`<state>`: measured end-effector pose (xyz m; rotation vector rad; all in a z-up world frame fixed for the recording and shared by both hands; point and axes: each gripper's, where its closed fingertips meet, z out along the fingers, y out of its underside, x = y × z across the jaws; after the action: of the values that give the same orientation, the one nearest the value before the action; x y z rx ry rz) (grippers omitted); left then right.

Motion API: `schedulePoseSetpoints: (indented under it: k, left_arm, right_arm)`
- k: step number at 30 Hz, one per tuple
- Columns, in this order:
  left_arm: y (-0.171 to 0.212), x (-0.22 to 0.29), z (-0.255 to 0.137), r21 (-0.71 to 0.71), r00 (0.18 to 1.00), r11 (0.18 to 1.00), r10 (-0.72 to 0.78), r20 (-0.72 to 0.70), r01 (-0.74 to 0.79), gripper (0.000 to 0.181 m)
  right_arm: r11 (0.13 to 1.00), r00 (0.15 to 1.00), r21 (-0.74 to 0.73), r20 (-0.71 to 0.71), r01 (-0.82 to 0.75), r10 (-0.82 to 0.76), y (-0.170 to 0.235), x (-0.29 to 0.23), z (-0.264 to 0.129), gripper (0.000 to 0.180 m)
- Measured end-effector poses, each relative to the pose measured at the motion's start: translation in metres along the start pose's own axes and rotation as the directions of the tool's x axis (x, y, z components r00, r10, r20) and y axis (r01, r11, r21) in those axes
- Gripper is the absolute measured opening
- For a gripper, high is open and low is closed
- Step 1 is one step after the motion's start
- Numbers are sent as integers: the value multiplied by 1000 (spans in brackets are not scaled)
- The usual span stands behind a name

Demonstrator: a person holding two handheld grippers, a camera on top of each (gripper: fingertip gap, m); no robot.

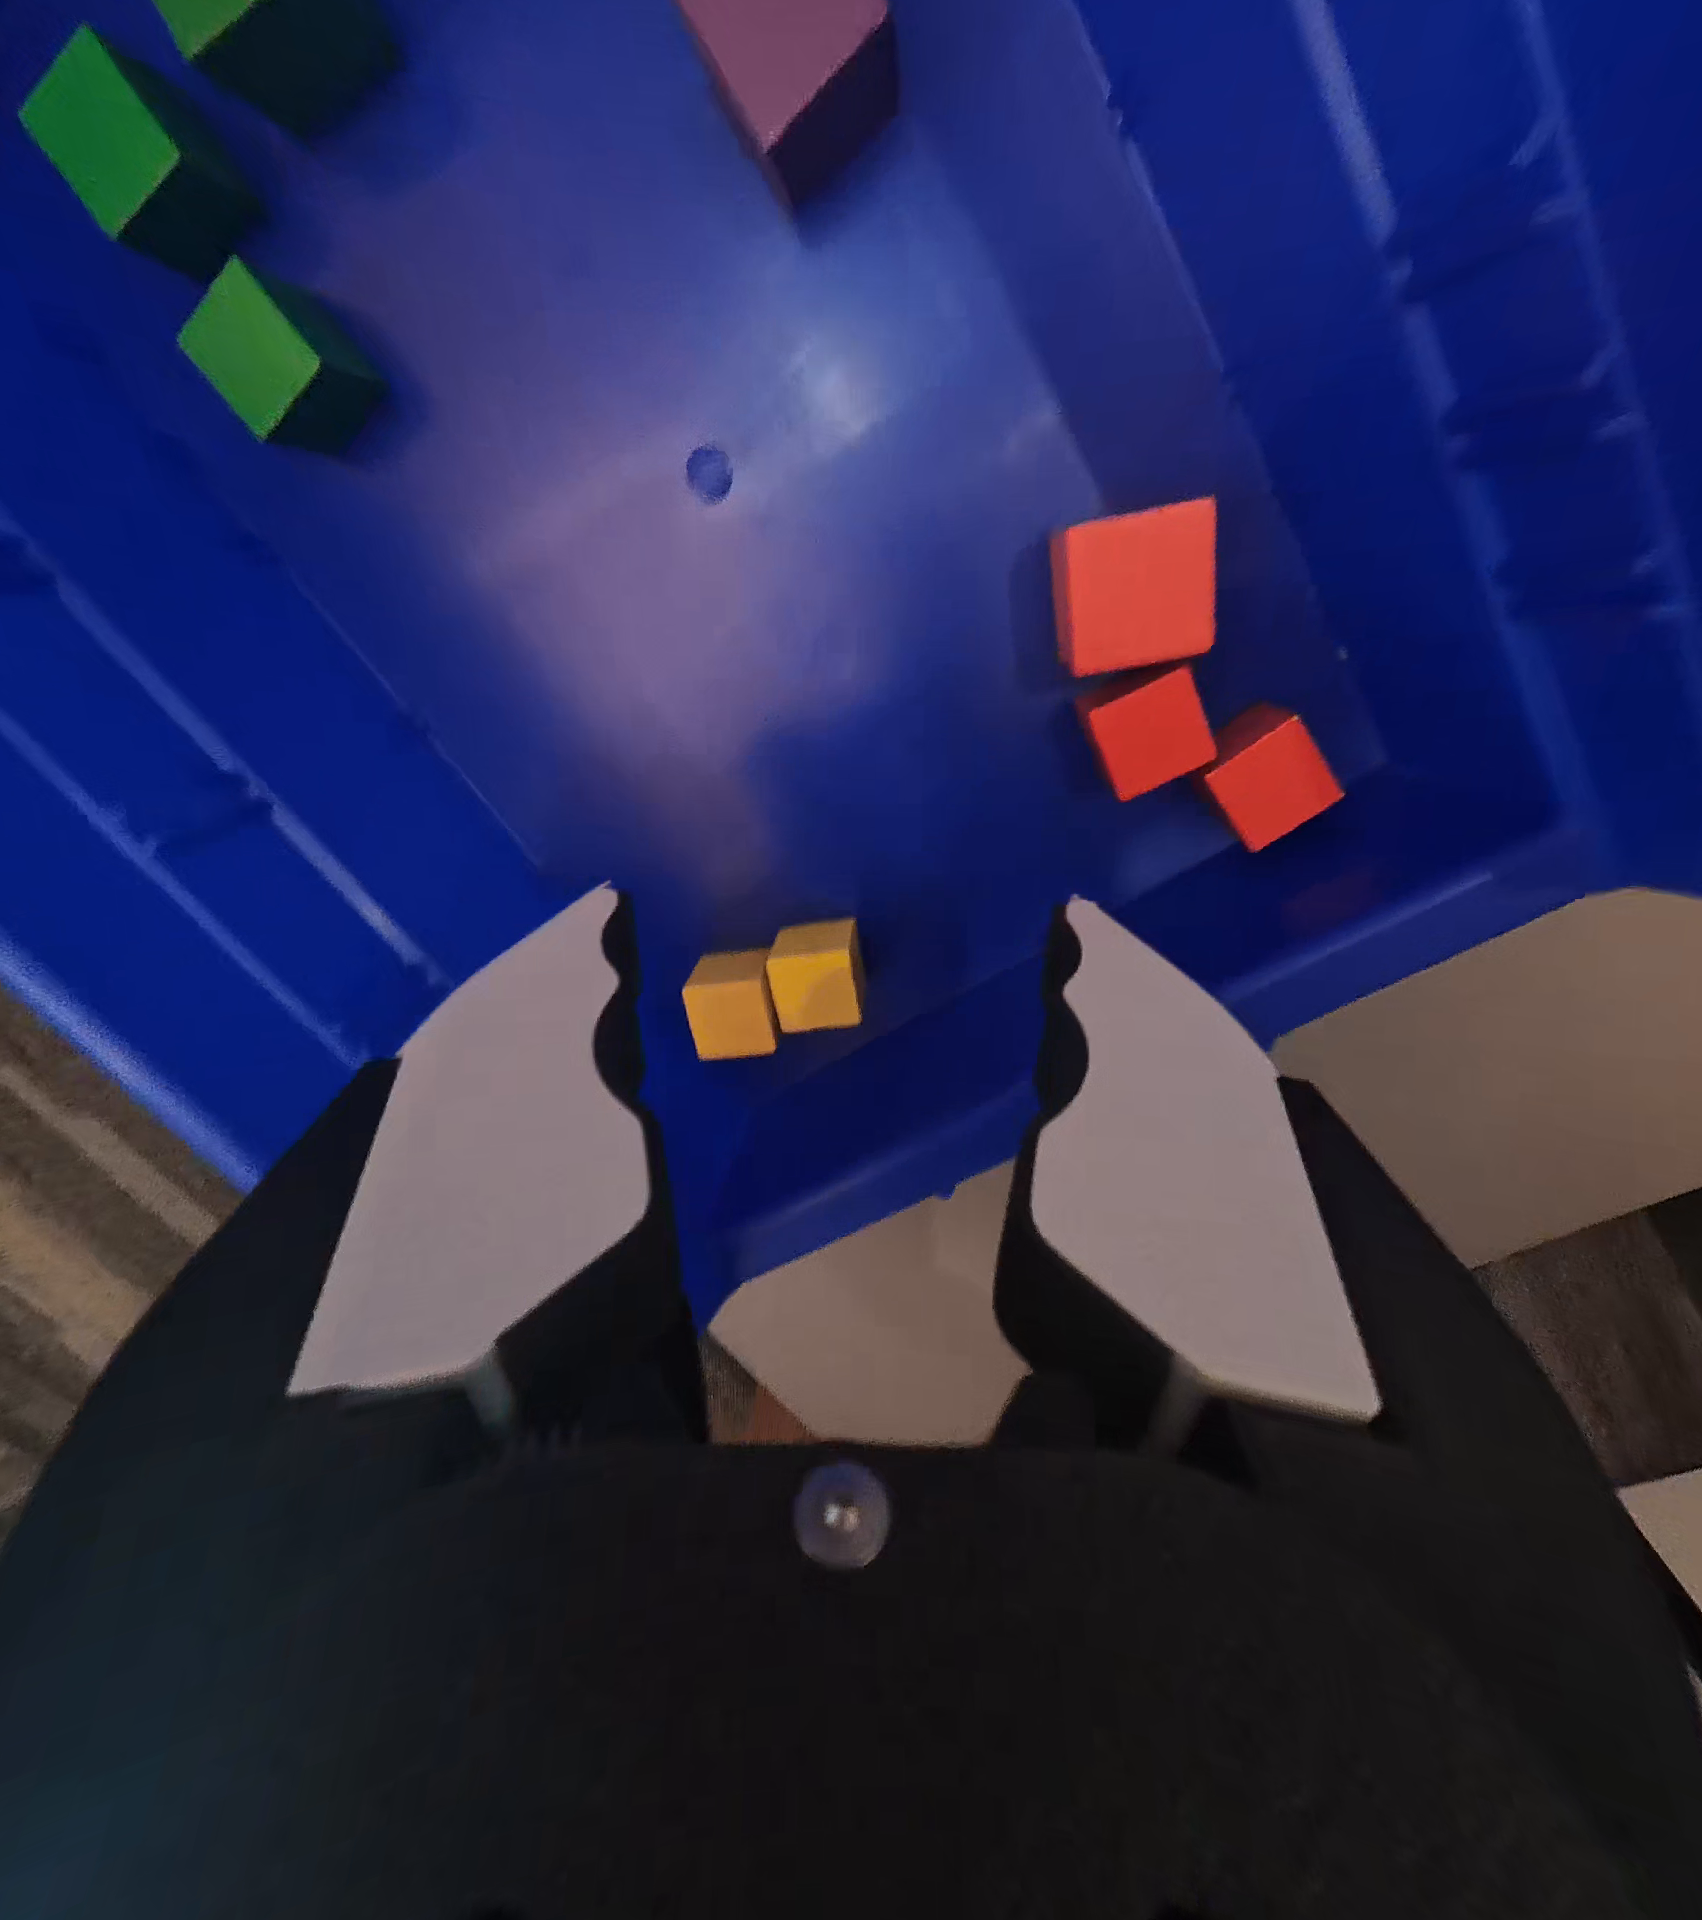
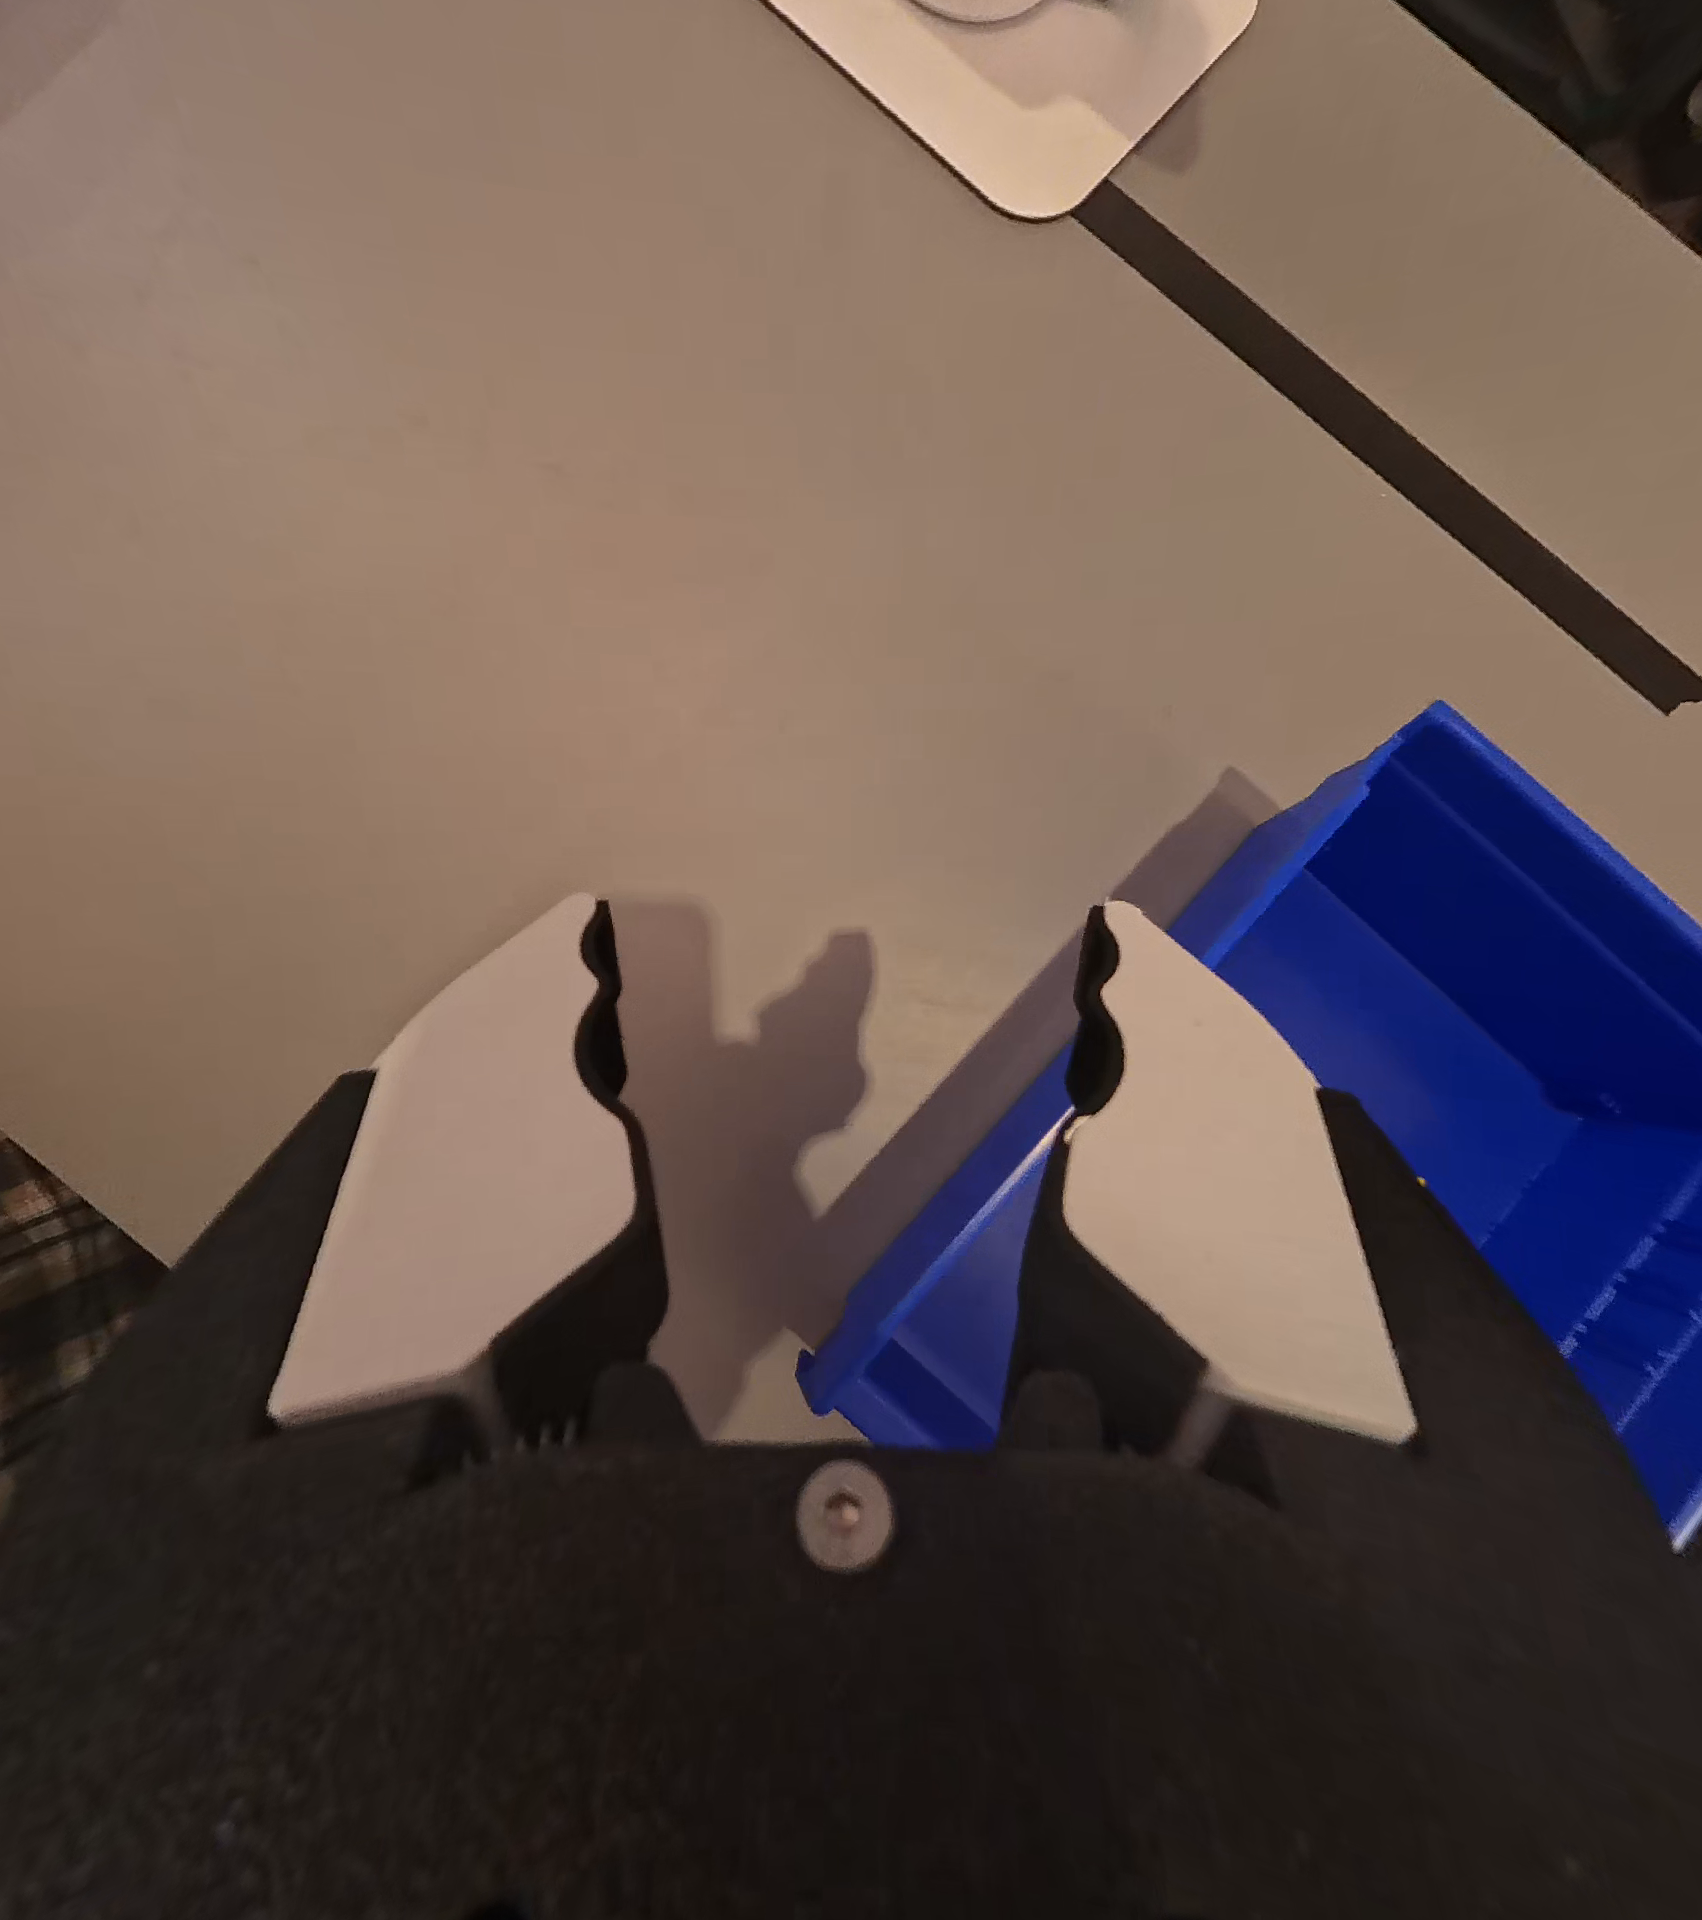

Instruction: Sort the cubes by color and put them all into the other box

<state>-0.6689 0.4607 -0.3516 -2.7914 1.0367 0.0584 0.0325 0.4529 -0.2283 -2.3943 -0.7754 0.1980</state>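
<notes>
In the left wrist view a blue box [image 1: 151, 644] holds cubes in colour groups. Two yellow cubes [image 1: 772, 987] lie side by side near its front corner. Three red cubes [image 1: 1148, 665] sit at the right, green cubes [image 1: 244, 348] at the upper left, and a purple cube [image 1: 785, 62] at the top. My left gripper [image 1: 842, 914] is open and empty, above the box, with the yellow cubes showing between its fingers. In the right wrist view my right gripper [image 2: 847, 914] is open and empty over the table, beside a second blue box [image 2: 1512, 1039] whose visible inside shows no cubes.
The boxes stand on a grey table [image 2: 618, 520]. A white flat base [image 2: 1013, 94] sits at the table's far side, with a dark slot [image 2: 1398, 447] running from it. Carpet floor [image 1: 16, 1091] shows past the table edge.
</notes>
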Motion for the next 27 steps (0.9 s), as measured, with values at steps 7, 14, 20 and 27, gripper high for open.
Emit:
schedulePoseSetpoints:
  k: [7,14,20,27]
  left_arm:
    - [-43,31,11,106,991,994,1,-137,13,70]
    - [-40,36,37,39,985,998,-35,-167,42,70]
    - [-34,40,44,-5,985,1000,-18,-174,18,62]
    - [-27,46,51,-27,961,999,-27,-274,21,1]
  right_arm:
    - [1000,1000,-14,-11,12,-13,-1,-5,-4,84]
    - [1000,1000,-13,-20,15,-15,-1,-8,-9,84]
    - [1000,1000,-19,-5,24,-24,-3,-14,-5,85]
    - [999,999,-4,0,32,-32,-3,-18,-4,84]
